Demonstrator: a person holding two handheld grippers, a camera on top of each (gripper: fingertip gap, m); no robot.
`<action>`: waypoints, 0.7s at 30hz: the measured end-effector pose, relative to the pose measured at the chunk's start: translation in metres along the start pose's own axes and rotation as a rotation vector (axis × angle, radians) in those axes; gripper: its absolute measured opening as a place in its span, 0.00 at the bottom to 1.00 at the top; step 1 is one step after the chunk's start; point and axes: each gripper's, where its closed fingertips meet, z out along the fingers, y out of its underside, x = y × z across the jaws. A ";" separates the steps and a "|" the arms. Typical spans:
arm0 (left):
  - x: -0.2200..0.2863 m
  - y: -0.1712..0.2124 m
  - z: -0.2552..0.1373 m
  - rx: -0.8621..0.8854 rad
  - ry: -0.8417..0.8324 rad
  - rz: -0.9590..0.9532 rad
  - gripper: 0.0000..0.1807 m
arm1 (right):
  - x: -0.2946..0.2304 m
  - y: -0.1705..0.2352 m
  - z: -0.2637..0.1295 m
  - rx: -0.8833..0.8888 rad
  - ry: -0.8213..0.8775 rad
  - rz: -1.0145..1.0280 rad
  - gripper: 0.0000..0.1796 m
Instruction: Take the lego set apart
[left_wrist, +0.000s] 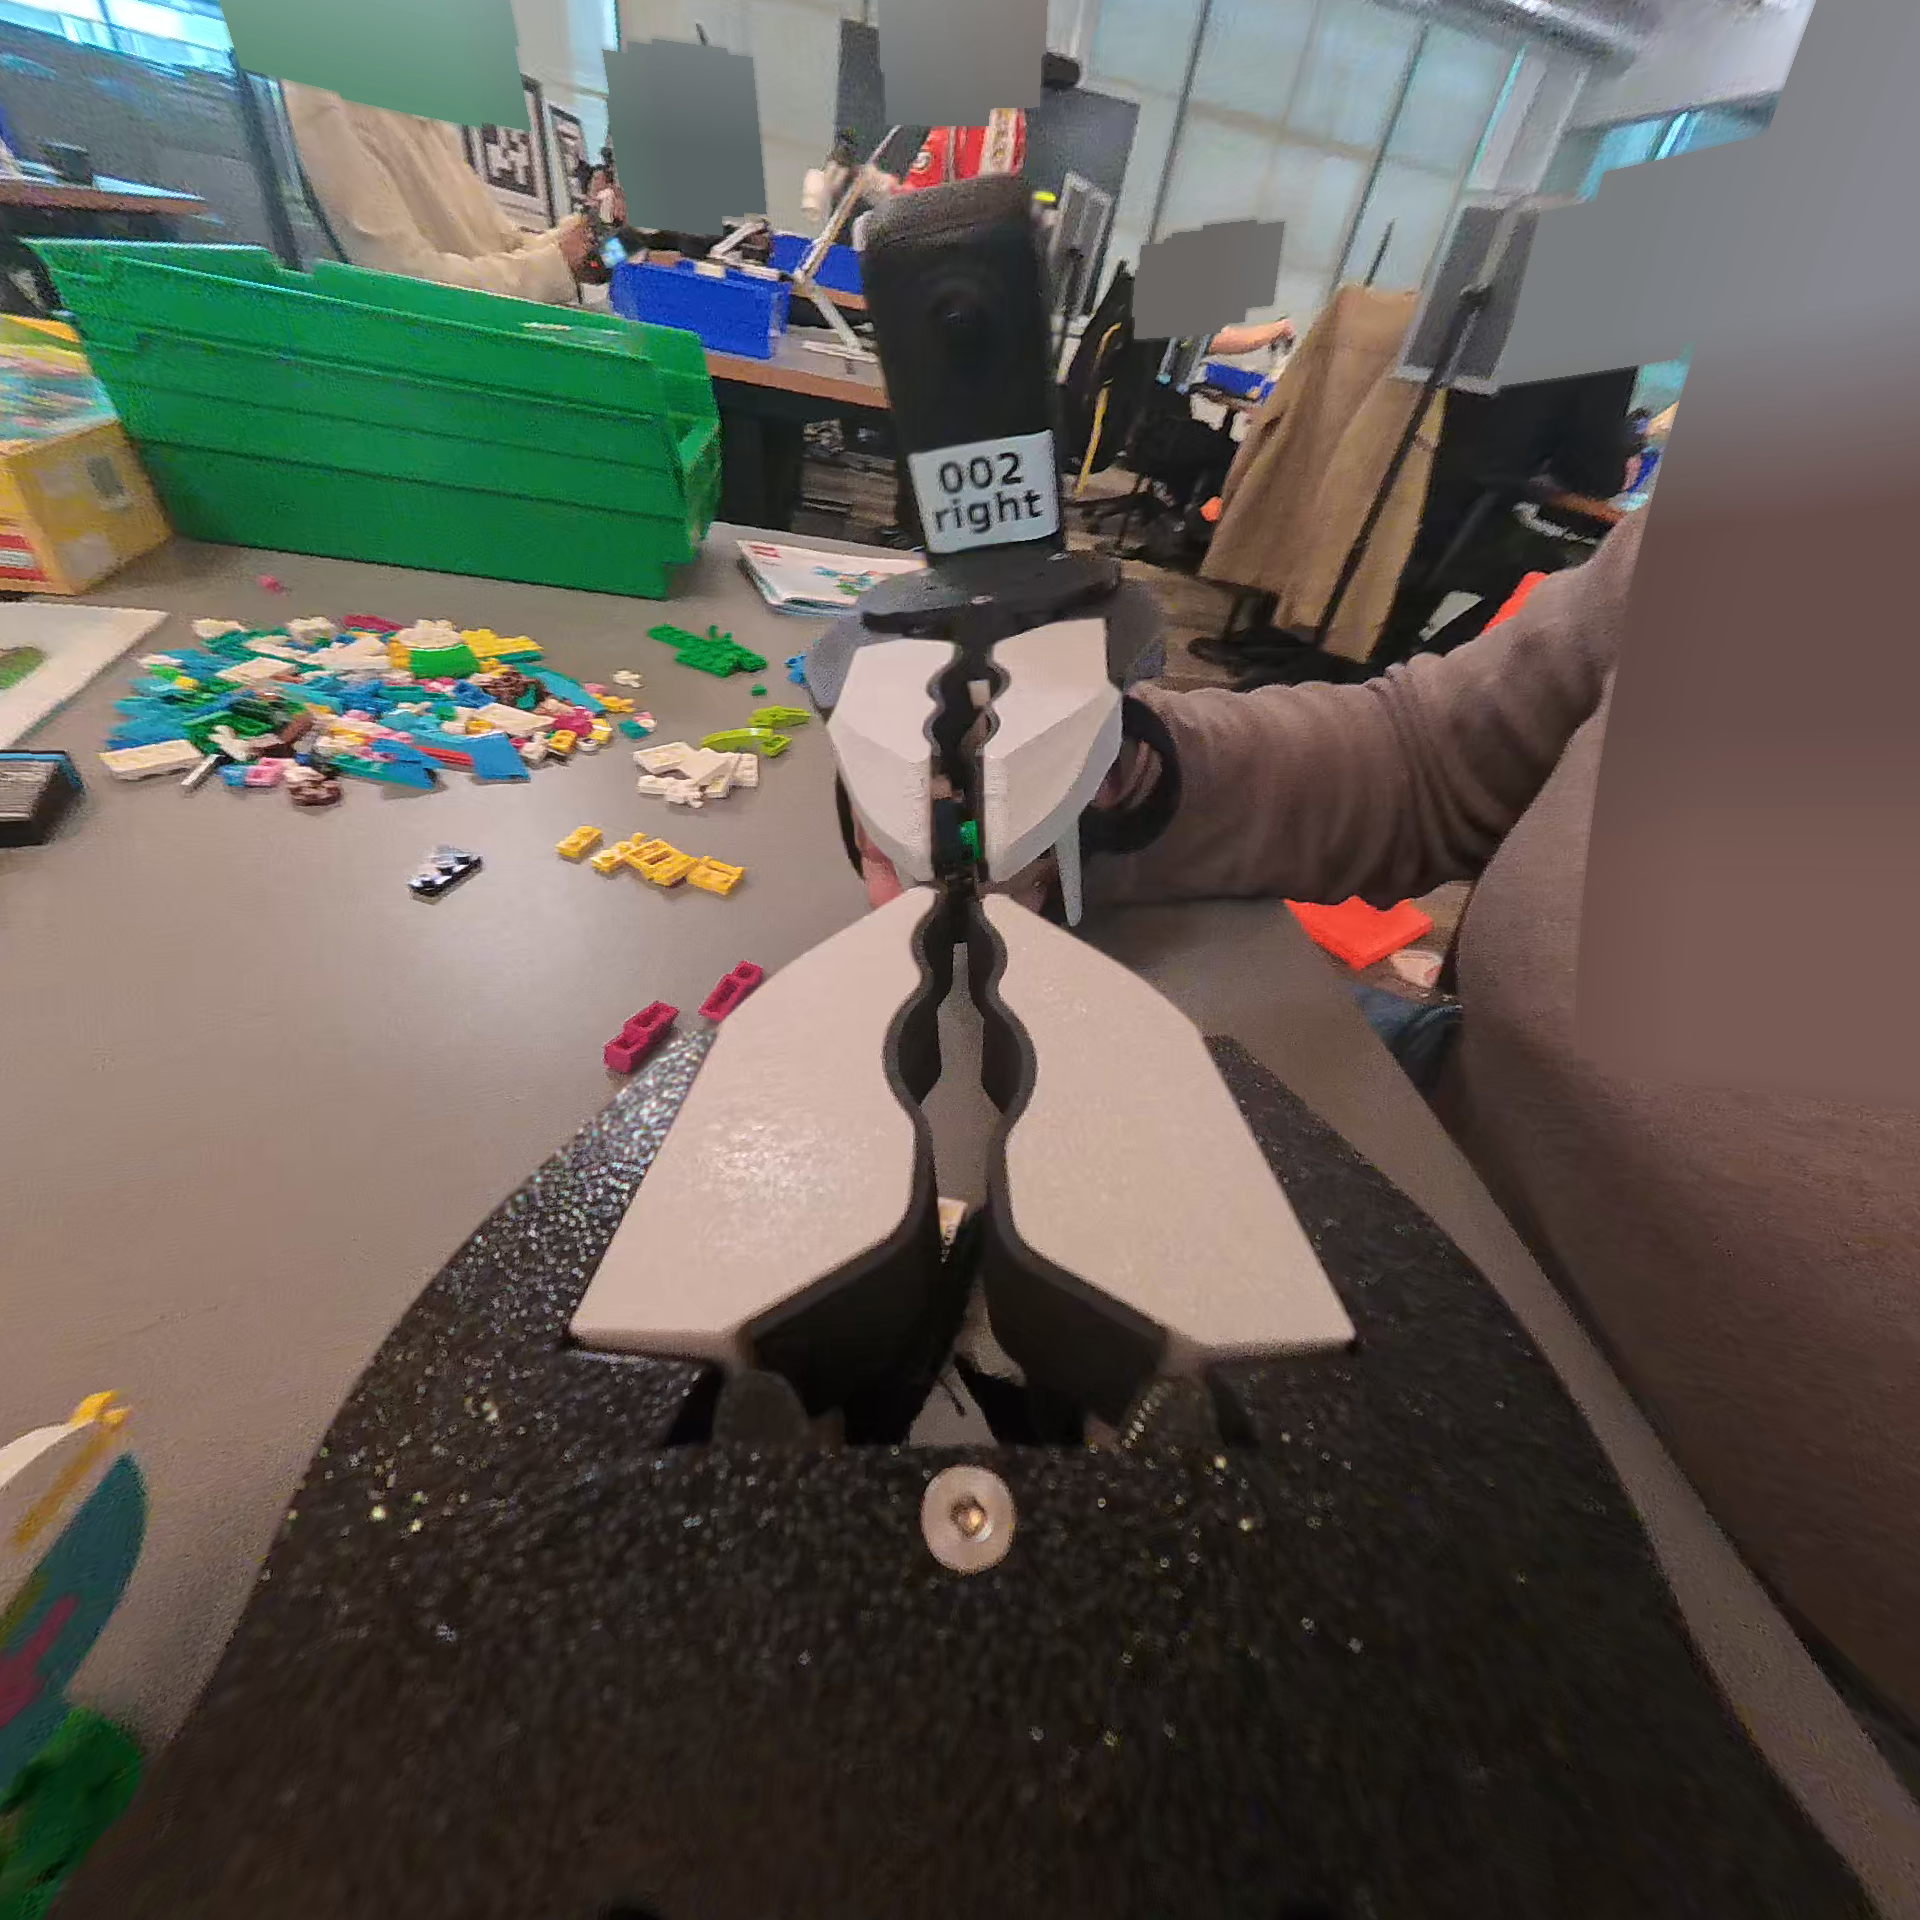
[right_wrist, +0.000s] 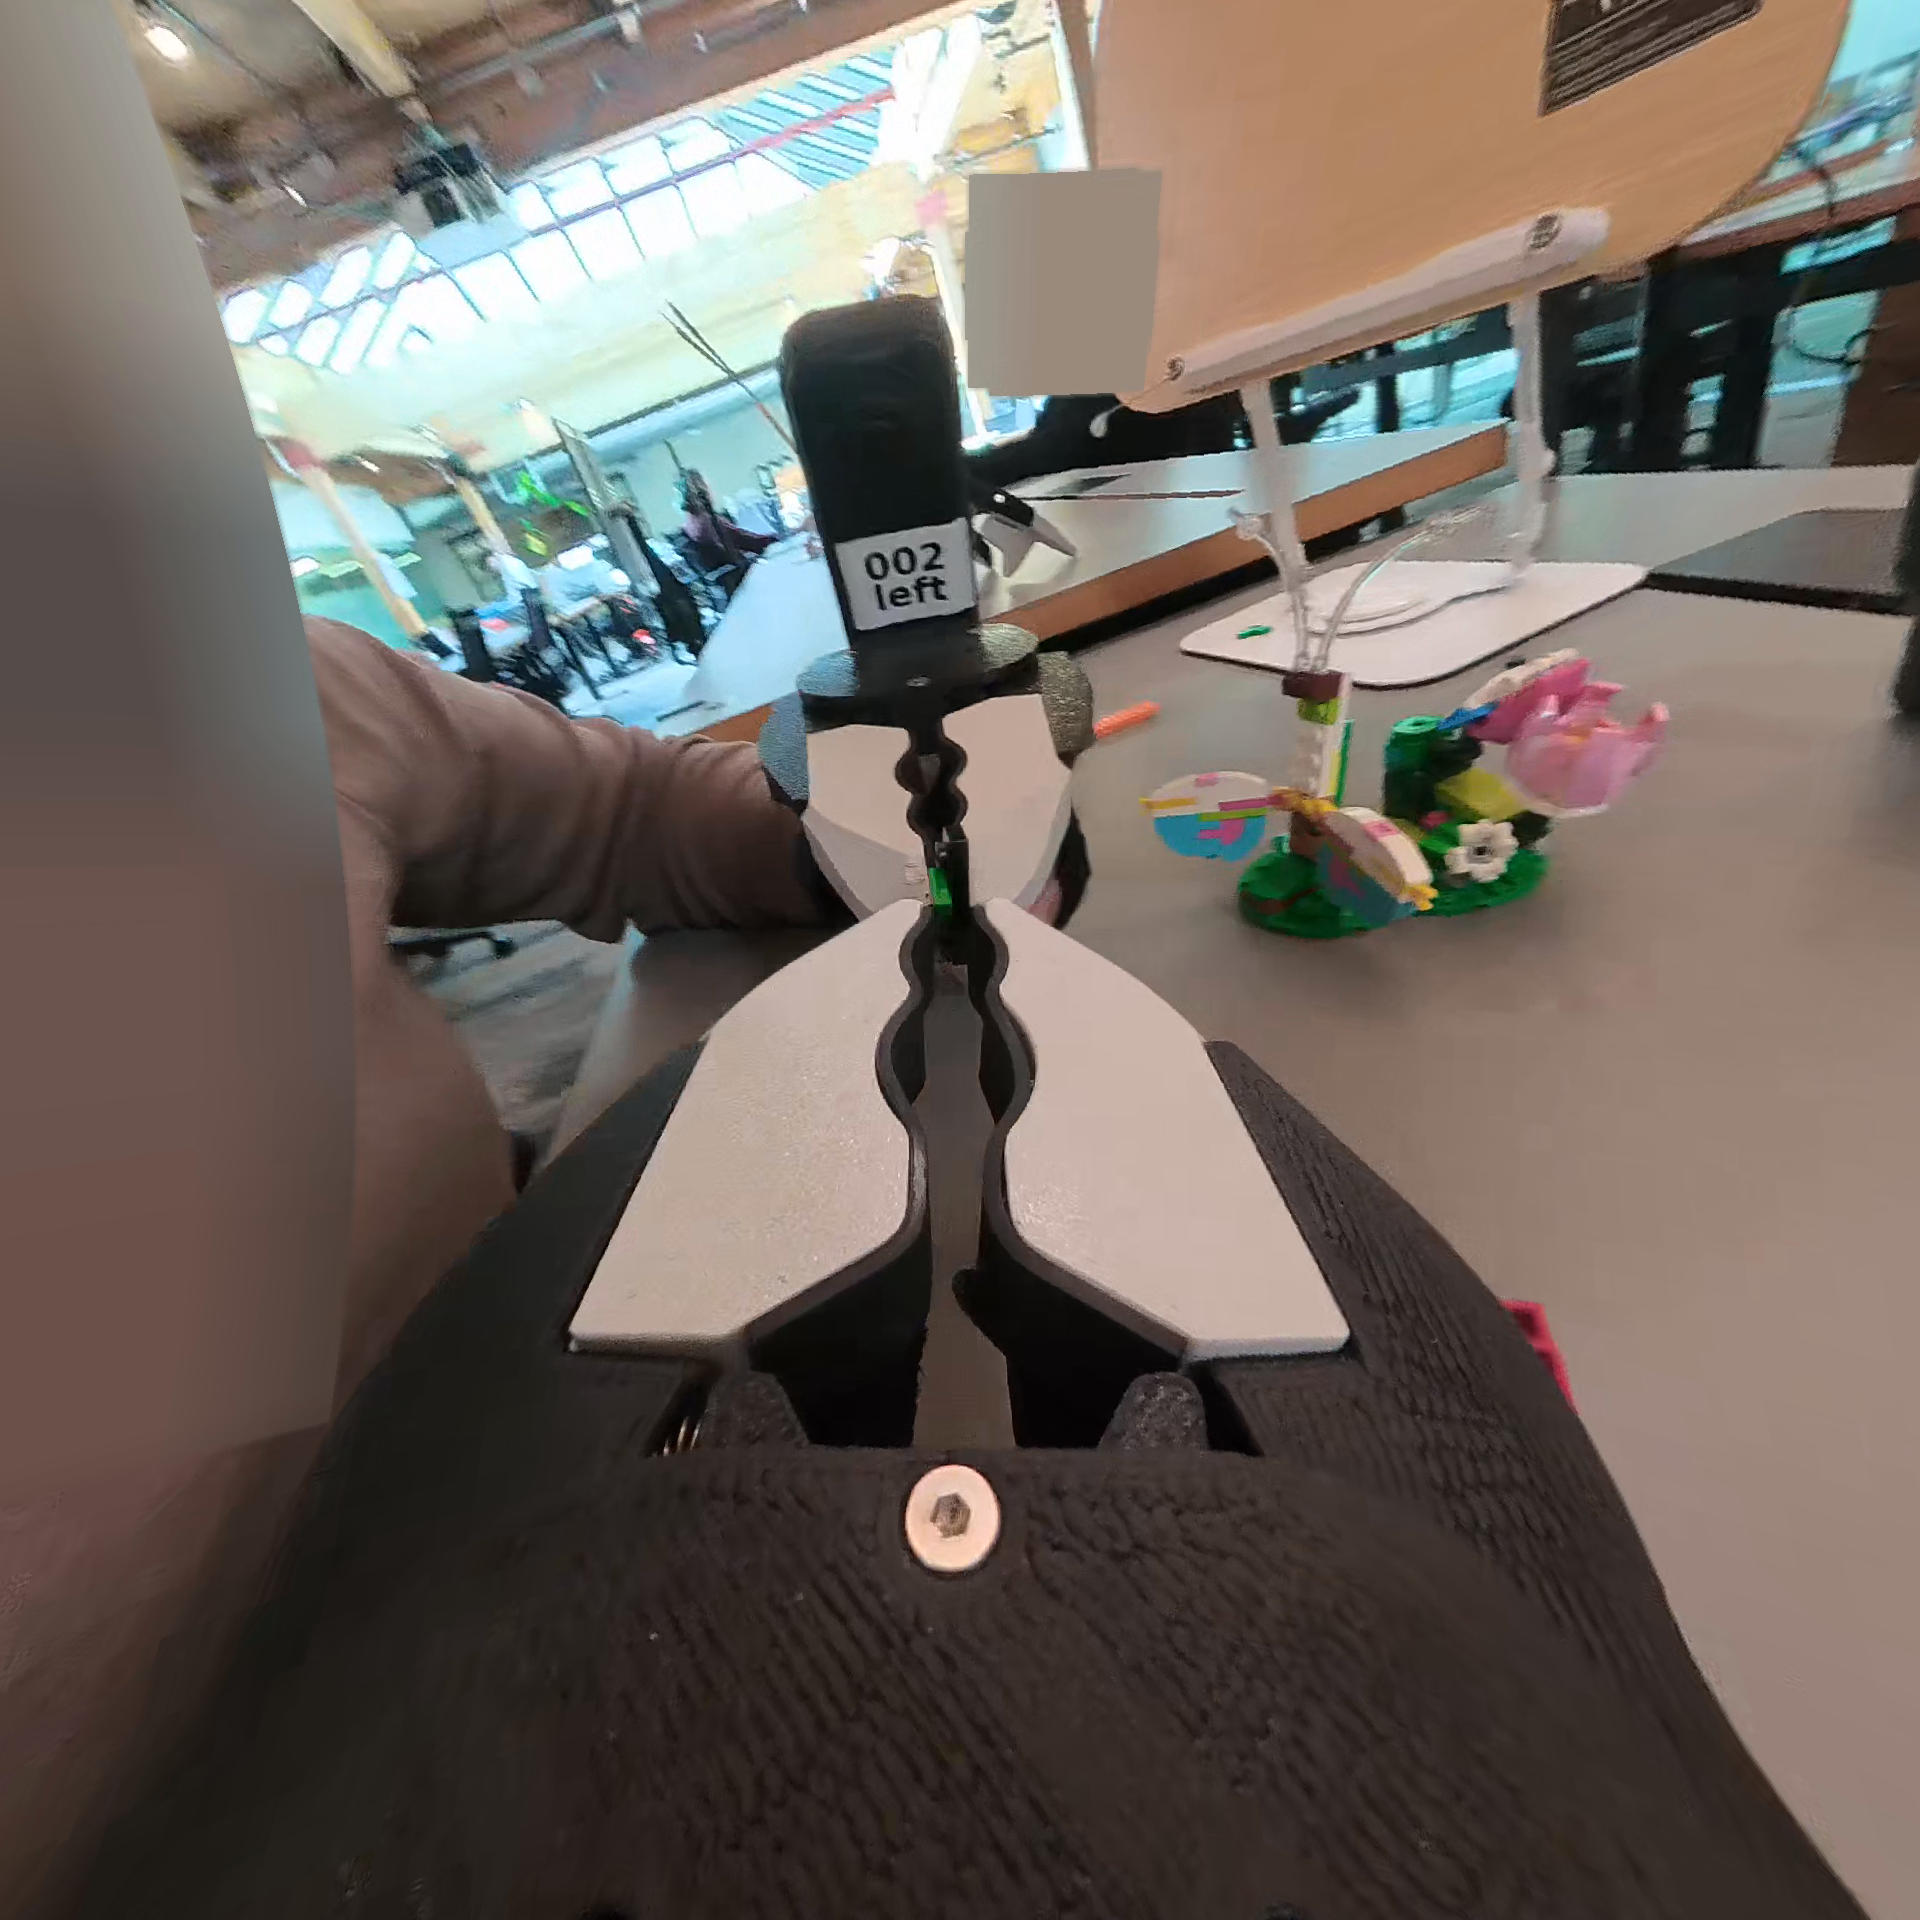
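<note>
Two grippers, left (left_wrist: 958, 906) and right (right_wrist: 948, 914), meet tip to tip above the table (left_wrist: 312, 1039), both clenched on one small green-and-black piece (left_wrist: 961, 840). Judged best: pull straight apart with a slight twist, keeping both grips firm. Model (right_wrist: 1392, 821) stands aside.

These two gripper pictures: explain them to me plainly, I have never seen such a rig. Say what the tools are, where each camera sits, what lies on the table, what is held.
A person holds a two-finger hand tool in each hand, each with a camera looking along its fingers. The left wrist view shows the left gripper facing the right gripper. Tip to tip, both pinch a small green and black lego piece. On the grey table lie a pile of loose bricks and green bins. The right wrist view shows the half-built flower model.
</note>
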 end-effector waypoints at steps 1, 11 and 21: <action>0.002 -0.001 0.000 0.008 0.017 -0.010 0.01 | -0.002 0.000 0.000 0.008 -0.023 0.025 0.02; -0.017 0.003 0.001 0.016 -0.061 -0.242 0.01 | 0.019 -0.001 0.001 -0.050 0.319 -0.441 0.03; -0.021 0.006 0.001 0.033 -0.068 -0.360 0.01 | 0.016 -0.004 0.002 -0.081 0.480 -0.778 0.00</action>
